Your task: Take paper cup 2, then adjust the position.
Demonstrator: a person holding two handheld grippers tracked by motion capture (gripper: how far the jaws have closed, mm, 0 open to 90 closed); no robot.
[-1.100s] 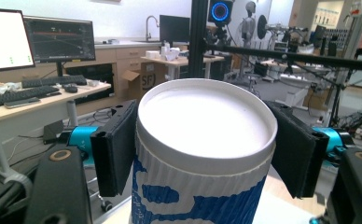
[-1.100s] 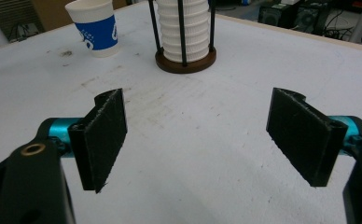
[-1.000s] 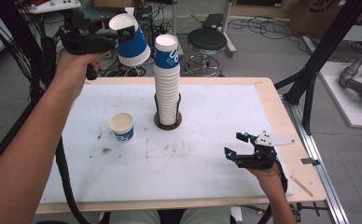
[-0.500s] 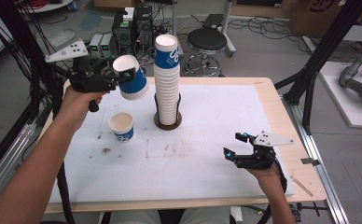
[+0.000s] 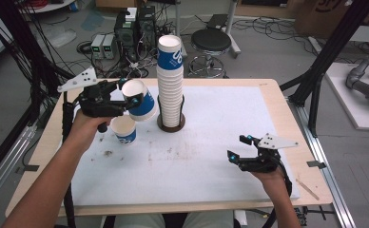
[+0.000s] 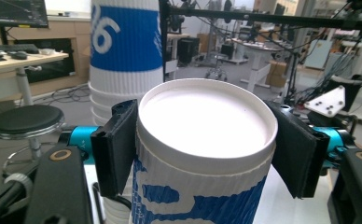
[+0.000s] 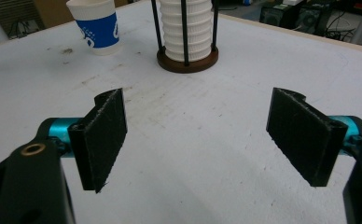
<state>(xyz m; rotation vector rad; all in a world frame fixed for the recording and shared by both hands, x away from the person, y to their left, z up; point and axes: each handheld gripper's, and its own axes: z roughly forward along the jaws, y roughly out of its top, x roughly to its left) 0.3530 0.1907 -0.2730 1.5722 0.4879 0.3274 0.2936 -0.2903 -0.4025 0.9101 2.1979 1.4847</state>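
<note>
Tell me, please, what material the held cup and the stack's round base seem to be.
Held cup: probably paper, matte; ribbed blue-and-white wall, rolled rim. Round base: likely wood, dark brown and smooth, with thin black rods, perhaps metal.

Wooden table [image 5: 273, 90], white mat [image 5: 220, 128] on top; cup [image 5: 124, 129], cup-stack holder [image 5: 170, 124] on mat.

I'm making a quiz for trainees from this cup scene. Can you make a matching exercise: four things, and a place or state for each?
Things:
1. held cup
2. lone cup
3. cup stack
4. right gripper

States:
A. open, holding nothing
B. standing alone on the table
C. clamped in the left gripper
D. standing in a dark round holder

Pairs: 1-C, 2-B, 3-D, 4-A
</note>
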